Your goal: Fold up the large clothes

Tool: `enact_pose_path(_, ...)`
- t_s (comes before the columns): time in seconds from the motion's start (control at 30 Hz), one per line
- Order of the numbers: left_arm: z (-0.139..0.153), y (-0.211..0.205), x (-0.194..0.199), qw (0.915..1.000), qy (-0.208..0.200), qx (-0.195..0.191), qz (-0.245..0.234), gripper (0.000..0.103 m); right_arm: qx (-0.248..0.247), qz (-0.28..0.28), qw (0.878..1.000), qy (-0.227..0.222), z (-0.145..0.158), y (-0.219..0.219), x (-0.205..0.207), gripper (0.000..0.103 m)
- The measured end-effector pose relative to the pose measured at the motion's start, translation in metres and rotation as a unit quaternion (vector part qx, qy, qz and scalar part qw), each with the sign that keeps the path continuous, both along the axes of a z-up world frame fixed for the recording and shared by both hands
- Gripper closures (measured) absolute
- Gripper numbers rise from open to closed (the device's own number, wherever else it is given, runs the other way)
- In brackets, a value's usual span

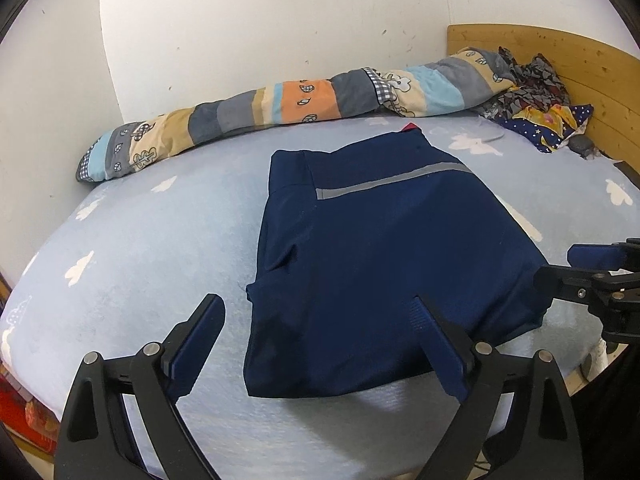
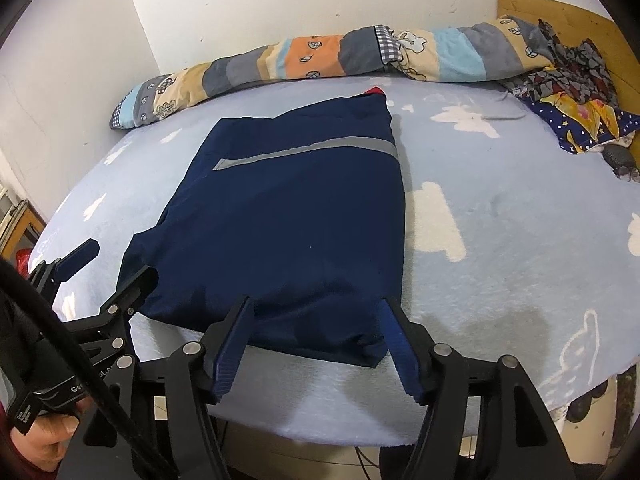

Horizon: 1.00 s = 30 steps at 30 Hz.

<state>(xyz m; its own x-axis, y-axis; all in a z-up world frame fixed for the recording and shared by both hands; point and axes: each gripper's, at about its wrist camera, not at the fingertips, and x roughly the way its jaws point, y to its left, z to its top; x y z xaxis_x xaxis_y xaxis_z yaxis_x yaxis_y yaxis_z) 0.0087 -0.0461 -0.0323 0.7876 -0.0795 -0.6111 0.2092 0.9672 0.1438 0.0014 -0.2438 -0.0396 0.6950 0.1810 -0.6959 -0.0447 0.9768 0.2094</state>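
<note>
Lying flat, folded navy garment [image 2: 288, 224]; long axis toward wall [image 2: 240, 8]

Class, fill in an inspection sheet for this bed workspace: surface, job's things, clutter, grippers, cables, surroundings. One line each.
Surface: bed sheet, light blue with white clouds; a darker patch near the front right edge.
Job's things: navy garment lying folded in a rough rectangle, grey stripe across it, a bit of red showing at its far end.
Clutter: rolled patchwork quilt along the wall; crumpled patterned clothes by the headboard.
Grippers: left hand-held gripper open, over the garment's near left edge; right hand-held gripper open, over its near right corner. Neither grips cloth.
Cables: black cable by the left hand-held gripper.
Surroundings: white wall, wooden headboard.
</note>
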Motion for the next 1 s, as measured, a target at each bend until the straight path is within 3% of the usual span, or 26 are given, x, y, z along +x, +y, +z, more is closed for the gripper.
enact_pose_path(0.6, 0.004, 0.008, 0.000, 0.9998, -0.008, 0.000, 0.016, 0.009, -0.004, -0.001, 1.000, -0.002, 0.001, 0.002, -0.003, 0.026)
enact_pose_path(1.0, 0.014, 0.012, -0.001, 0.9995, -0.016, -0.004, 0.027, 0.000, -0.003, -0.008, 1.000, -0.006, 0.002, 0.001, -0.005, 0.026)
